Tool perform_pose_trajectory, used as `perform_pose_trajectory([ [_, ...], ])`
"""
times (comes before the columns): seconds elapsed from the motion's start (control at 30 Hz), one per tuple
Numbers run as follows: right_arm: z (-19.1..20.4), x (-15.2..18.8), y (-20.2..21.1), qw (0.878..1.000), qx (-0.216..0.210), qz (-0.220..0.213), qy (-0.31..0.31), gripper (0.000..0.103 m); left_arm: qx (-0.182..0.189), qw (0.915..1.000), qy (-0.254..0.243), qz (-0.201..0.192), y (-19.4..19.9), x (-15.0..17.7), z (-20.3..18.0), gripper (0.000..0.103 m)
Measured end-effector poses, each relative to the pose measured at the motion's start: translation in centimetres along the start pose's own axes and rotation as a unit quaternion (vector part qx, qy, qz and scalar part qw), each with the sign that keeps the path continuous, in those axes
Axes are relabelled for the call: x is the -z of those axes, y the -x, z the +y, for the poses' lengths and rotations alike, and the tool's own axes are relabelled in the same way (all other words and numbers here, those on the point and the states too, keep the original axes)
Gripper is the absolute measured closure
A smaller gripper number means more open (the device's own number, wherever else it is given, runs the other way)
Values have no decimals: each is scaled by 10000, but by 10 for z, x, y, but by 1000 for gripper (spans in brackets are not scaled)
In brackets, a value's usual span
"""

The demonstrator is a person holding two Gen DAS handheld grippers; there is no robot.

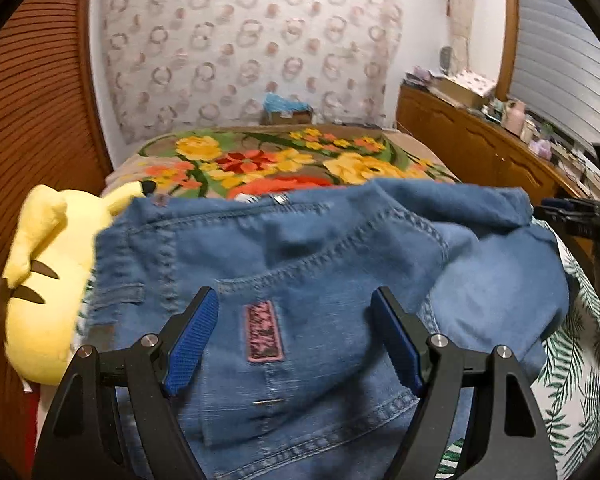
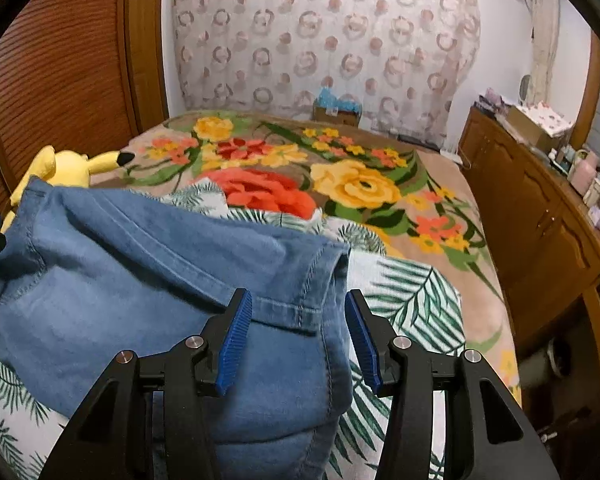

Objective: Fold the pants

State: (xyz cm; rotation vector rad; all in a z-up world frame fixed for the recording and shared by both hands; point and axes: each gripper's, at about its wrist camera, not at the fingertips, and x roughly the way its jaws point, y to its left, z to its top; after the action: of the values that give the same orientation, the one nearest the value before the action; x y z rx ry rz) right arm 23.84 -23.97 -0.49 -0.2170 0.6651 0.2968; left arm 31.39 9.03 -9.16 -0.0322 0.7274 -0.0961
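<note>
Left tool (image 1: 294, 336): blue pads spread wide, nothing clamped. It hangs over the denim pants (image 1: 300, 264), pads clear of the cloth, bottom centre of the left wrist view. Between the pads sits a pink-and-black label patch (image 1: 263, 333) sewn on the back pocket. View slightly blurred.

Right tool (image 2: 298, 338): pads about half apart, not pinching. A hemmed edge of the denim pants (image 2: 180, 280) lies between them; I can't see either pad pressing on it. The left pad overlaps the fabric in the picture; the right pad sits just off the denim edge, over the leaf-print sheet (image 2: 412, 300).

The pants lie bunched on the bed, filling the lower half of the left wrist view and the lower left of the right wrist view. Waistband with a metal button (image 1: 278, 199) faces the far side.

A yellow plush toy (image 1: 48, 272) sits at the left edge, touching the pants. Behind it, a floral blanket (image 2: 340, 176) covers the rest of the bed. A wooden cabinet (image 2: 540, 216) runs along the right side, clutter on top. A ring-pattern curtain (image 2: 320, 40) fills the upper centre. The right tool's black frame (image 1: 580, 212) pokes in at the right edge of the left wrist view.
</note>
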Motion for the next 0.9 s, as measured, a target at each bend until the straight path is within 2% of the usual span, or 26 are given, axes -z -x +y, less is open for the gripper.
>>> perform_pose_trajectory([
  [0.1,-4,-4,-9,9995,-170,209,-135,53,136,9999,-32,5,-1,5,-2,23],
  [0.23,-6,-16,-14,9988,-291,313,-236,53,43,9996,-261,-132,10,7,-12,23],
  [0.3,-6,-22,-15,9985,-360,310,-261,65,107,9993,-287,-213,16,7,-12,23],
  [0.37,-3,-29,-15,9990,-313,279,-137,93,181,9992,-268,-248,20,7,-12,23],
  [0.4,-2,-33,-13,9993,-282,225,-91,96,190,9991,-255,-267,22,7,-11,23],
  [0.5,1,-46,-10,9999,-172,18,4,99,237,9991,-174,-320,25,6,-5,23],
  [0.6,1,-62,-11,9995,206,-209,124,99,216,9990,-128,-370,27,6,-5,23],
  [0.77,-12,-75,-27,9981,572,-226,-80,99,206,9988,-87,-427,28,8,-4,23],
  [0.9,-6,-71,-27,9978,614,-205,-173,99,208,9989,-91,-419,27,7,-3,23],
])
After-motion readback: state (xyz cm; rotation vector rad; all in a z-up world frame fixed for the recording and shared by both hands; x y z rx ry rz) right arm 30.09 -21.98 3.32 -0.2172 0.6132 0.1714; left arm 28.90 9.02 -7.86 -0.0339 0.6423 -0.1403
